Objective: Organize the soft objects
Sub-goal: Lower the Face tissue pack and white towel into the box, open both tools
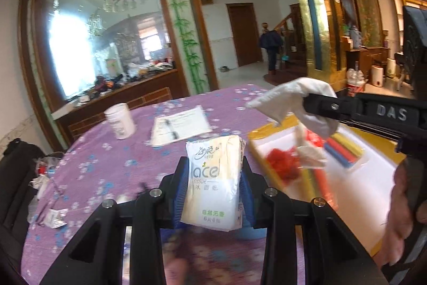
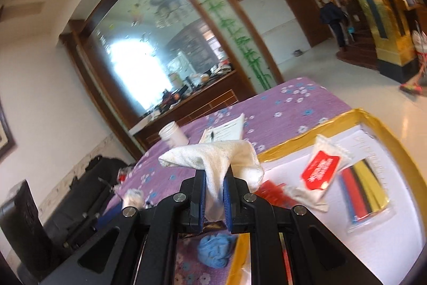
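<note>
**Two soft items in the air, tray partly filled**

The tissue pack [image 1: 213, 183] is clamped between the blue pads of the left gripper [image 1: 213, 178], held upright above the purple flowered tablecloth [image 1: 106, 159], just short of the tray's near edge. The white cloth [image 2: 213, 164] is pinched in the right gripper [image 2: 214, 194], whose jaws are drawn together on a fold of it; the rest of the cloth flops over both sides. From the left wrist view that cloth [image 1: 291, 100] hangs above the far corner of the tray, so both items look to be on their way in but neither is set down yet.

The gold-rimmed white tray [image 2: 293, 140] already holds several things: a red-and-white packet [image 2: 320, 170], a pack of coloured strips [image 2: 360, 191], a red tangle [image 1: 283, 162] too blurred to name, and a crumpled pale piece [image 2: 307, 196] under the packet. That part of the sorting appears done.

Still outside the tray, a blue crumpled cloth [image 2: 216, 250] lies on the tablecloth just below the right gripper, beside the tray's gold edge. It probably comes next. Farther off, a white jar [image 1: 120, 122] and some papers [image 1: 181, 124] sit on the table; they are not soft, so likely stay. Small clutter lies at the table's left edge [image 1: 50, 215].
</note>
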A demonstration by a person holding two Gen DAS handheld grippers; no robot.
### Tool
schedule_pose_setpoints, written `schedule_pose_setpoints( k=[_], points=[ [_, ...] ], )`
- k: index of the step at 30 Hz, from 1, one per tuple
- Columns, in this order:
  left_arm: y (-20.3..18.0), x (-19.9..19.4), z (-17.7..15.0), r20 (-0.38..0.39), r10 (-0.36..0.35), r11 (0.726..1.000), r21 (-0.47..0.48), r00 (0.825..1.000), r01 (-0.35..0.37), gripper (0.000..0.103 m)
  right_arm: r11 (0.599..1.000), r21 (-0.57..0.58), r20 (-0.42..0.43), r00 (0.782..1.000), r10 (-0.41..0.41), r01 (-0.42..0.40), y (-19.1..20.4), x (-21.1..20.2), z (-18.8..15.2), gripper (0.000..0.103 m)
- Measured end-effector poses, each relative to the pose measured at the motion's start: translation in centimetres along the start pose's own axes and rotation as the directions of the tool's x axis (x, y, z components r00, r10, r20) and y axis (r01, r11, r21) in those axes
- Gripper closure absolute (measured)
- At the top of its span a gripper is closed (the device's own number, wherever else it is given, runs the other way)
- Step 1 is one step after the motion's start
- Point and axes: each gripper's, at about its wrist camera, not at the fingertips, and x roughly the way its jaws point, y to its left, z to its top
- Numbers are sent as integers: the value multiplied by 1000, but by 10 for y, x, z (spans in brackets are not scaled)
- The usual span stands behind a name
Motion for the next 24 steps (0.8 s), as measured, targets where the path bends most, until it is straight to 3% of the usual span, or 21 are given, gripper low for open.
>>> schedule_pose_setpoints(
  k=[4, 8, 13, 18, 20, 24],
  points=[
    [-26, 12, 6, -34, -74, 997, 0, 997, 74, 68, 996, 74, 44, 997, -57, 54, -21, -13, 11, 91],
    [-55, 25, 7, -98, -183, 983, -7, 978, 183, 68, 976, 181, 56, 990, -129, 117, -49, -22, 19, 91],
    [-82, 43, 4, -192, -318, 948, -47, 929, 315, 68, 919, 319, 29, 967, -252, 230, -85, -32, 21, 91],
    [-100, 59, -4, -272, -395, 917, -70, 877, 392, 68, 858, 393, -53, 940, -338, 331, -113, -33, 19, 91],
    [-104, 62, -8, -292, -411, 910, -79, 864, 406, 68, 841, 403, -74, 928, -364, 362, -116, -32, 18, 91],
    [-107, 65, -14, -305, -417, 907, -79, 857, 413, 68, 814, 404, -89, 904, -418, 416, -122, -36, 18, 91]
  ],
)
